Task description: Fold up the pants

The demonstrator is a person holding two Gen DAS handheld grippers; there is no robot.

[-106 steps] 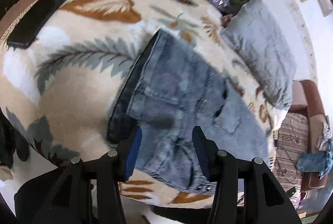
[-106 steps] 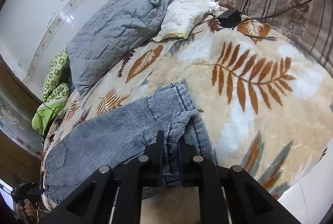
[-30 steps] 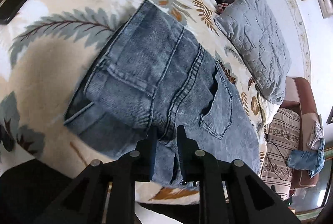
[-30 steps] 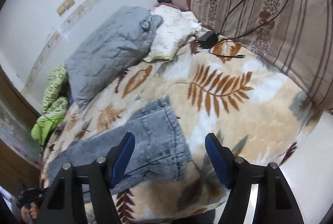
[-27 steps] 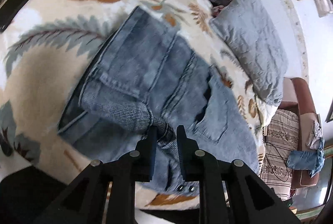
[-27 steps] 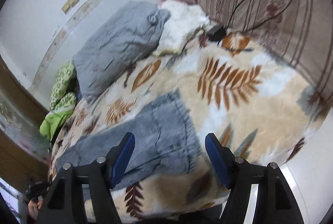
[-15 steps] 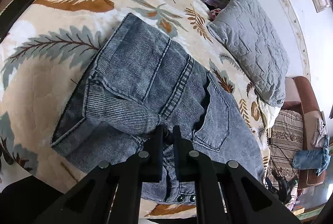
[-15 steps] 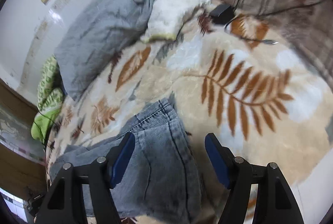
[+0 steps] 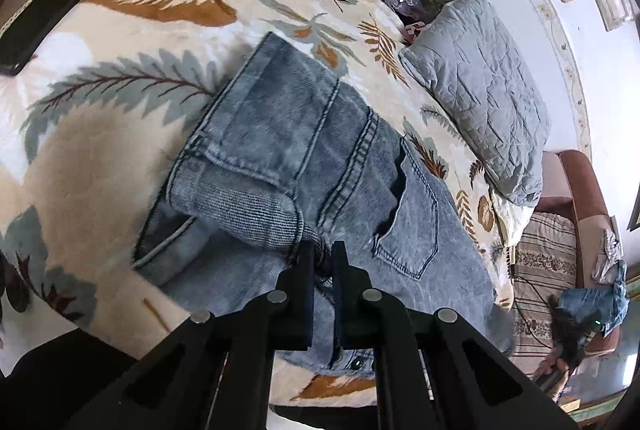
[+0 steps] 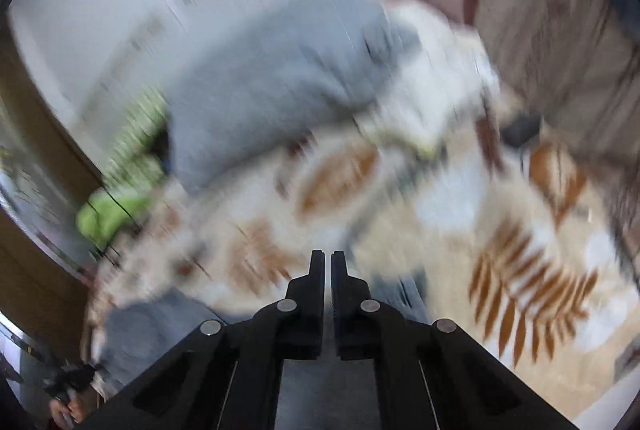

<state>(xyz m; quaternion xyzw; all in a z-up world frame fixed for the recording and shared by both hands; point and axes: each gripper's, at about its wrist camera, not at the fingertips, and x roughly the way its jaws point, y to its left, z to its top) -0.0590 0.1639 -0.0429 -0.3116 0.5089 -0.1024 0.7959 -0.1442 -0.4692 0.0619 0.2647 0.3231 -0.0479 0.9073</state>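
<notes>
Faded blue jeans on the leaf-print blanket

The pants (image 9: 304, 166) lie folded mid-bed, back pocket up, hems toward 11 o'clock; the left gripper (image 9: 322, 258) pinches a raised fold of denim. The right gripper (image 10: 323, 262) has its fingers nearly together; blur hides whether they hold cloth.

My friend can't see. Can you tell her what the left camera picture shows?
The left hand-held gripper is pinched shut on a fold of faded blue denim jeans lying on a cream blanket with brown and grey leaves. A grey quilted pillow lies beyond.
</notes>
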